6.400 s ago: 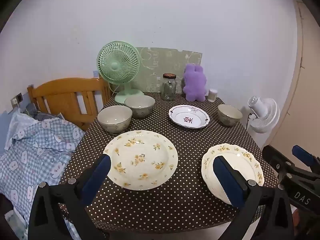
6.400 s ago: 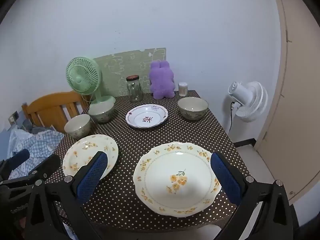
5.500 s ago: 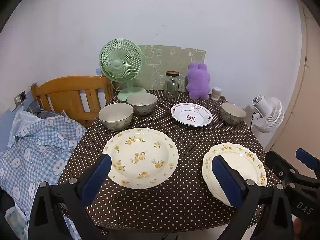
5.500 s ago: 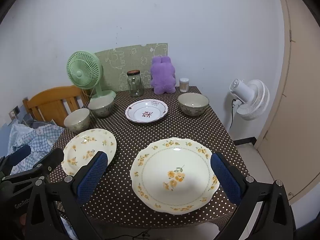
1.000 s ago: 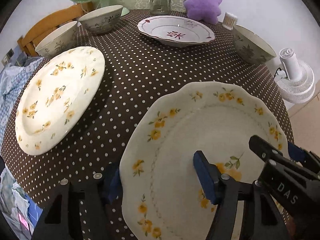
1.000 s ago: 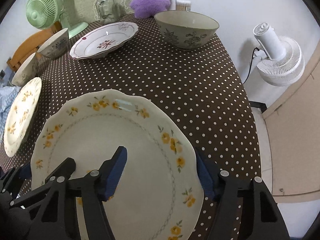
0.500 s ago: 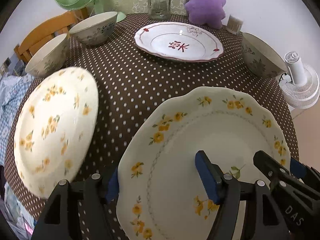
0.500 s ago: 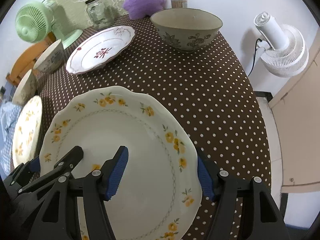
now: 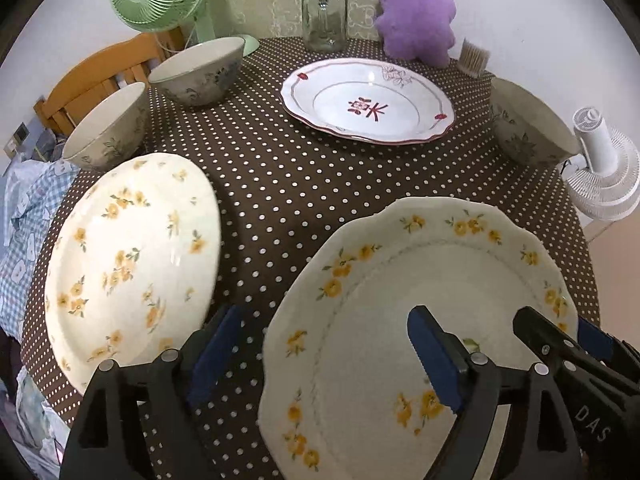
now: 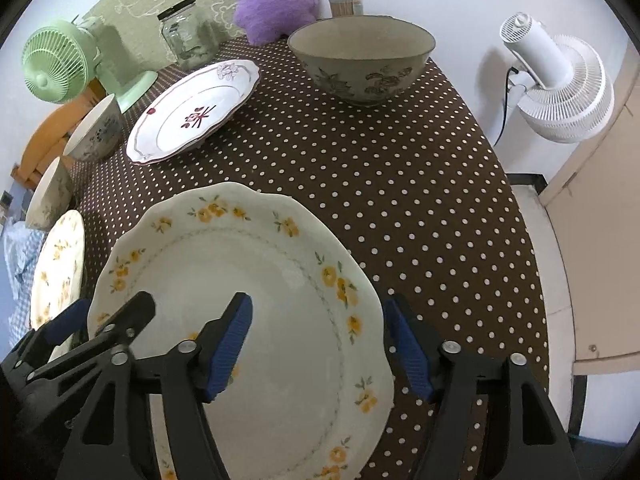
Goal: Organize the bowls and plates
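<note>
At near tabletop [image 9: 320,200] edge, straddling scalloped plate [image 9: 420,280] rims: left tongs [image 9: 320,356] and right tongs [image 10: 316,340] both gaping, gripping nothing. Risking plate sliding off edge if pinched off-centre.

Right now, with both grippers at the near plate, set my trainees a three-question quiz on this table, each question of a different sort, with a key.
1. Count: how many bowls stand on the dotted tablecloth?
2. True or false: the glass jar lies on its side in front of the green fan.
3. Multiple choice: whose rim lies between the fingers of both the left gripper and the right gripper? A. the red-trimmed plate. B. the scalloped yellow-flower plate. C. the round yellow-flower plate.

Key
1. Three bowls.
2. False: the glass jar stands upright beside the purple plush.
3. B, the scalloped yellow-flower plate.
</note>
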{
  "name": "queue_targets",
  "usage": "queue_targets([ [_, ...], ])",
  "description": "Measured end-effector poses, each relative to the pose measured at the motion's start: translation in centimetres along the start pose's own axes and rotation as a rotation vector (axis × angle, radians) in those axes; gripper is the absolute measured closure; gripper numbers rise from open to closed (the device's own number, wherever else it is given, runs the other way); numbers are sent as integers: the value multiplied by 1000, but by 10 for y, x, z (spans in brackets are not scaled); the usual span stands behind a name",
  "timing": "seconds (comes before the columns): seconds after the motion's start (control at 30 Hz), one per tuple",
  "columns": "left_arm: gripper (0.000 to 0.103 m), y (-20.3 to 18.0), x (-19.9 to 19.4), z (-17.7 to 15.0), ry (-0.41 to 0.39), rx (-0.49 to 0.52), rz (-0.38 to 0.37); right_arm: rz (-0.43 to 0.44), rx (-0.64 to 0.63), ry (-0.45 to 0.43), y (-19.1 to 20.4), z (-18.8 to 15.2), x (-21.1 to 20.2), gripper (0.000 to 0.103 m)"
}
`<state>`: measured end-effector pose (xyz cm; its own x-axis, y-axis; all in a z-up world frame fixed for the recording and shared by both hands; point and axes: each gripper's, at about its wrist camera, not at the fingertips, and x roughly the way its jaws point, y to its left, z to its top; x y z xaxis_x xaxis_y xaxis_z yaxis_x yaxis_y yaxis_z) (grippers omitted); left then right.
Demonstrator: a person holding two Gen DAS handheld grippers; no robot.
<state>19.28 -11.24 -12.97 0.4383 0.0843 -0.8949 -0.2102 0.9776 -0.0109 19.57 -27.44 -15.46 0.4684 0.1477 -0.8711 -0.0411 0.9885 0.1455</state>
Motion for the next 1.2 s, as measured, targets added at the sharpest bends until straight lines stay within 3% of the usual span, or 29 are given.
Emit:
queue_targets([
  [0.17, 12, 20, -19, -2, -30, -9, -16, 8, -10, -35, 7, -2, -18, 14],
  [0.5, 9, 83, -37, 9, -82, 23, -41, -65, -23, -140, 77, -5, -53, 14],
  [0.8, 9, 147, -33, 21, -95, 46, -56, -84, -9, -161, 145, -9, -52, 14],
  [1.2, 9, 203, -9, 22, -62, 39, -40, -74, -62, -129, 225, -11, -22, 18],
])
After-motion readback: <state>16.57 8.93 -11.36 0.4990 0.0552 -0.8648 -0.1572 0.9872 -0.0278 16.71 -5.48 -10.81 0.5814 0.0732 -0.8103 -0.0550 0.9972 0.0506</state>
